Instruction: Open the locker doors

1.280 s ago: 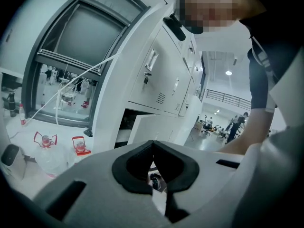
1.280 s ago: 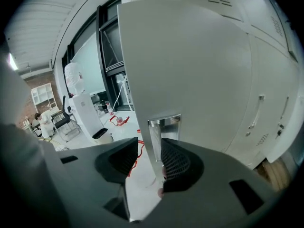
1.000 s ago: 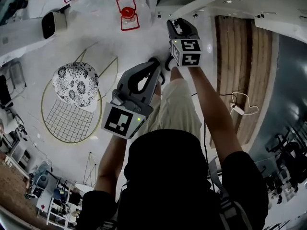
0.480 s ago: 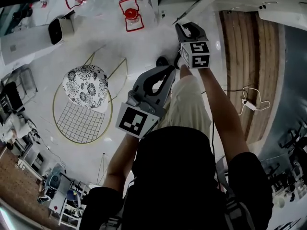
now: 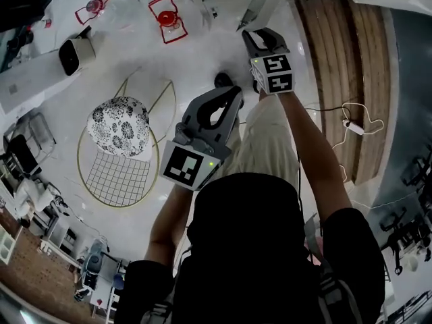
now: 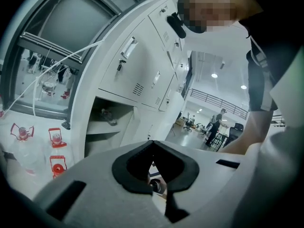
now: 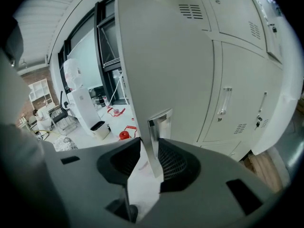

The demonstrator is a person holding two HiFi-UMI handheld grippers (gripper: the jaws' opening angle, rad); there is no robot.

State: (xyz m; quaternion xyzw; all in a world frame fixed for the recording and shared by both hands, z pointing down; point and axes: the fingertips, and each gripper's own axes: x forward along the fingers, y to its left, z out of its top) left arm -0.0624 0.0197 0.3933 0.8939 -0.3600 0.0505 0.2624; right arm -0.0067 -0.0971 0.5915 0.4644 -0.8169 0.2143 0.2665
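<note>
— What colour are the lockers [image 6: 142, 65]?
— Pale grey all over. The door [image 7: 161, 56] is the same grey, with a bright silver handle [image 7: 159, 122].
— And the stool?
— Its cushion [image 5: 118, 125] is white with a black flower print. The wire frame [image 5: 116, 173] under it is gold.
— The floor [image 5: 202, 66]?
— White, with a strip of brown wood planks [image 5: 337, 79] along one side. The lantern [image 5: 167, 19] on it is red.
— The person's clothes?
— Black top [image 5: 250, 248], beige trousers [image 5: 266, 147].

Pale floor [image 5: 197, 71], wire chair [image 5: 118, 177], red lanterns [image 5: 167, 20], white bin [image 5: 77, 49]
</note>
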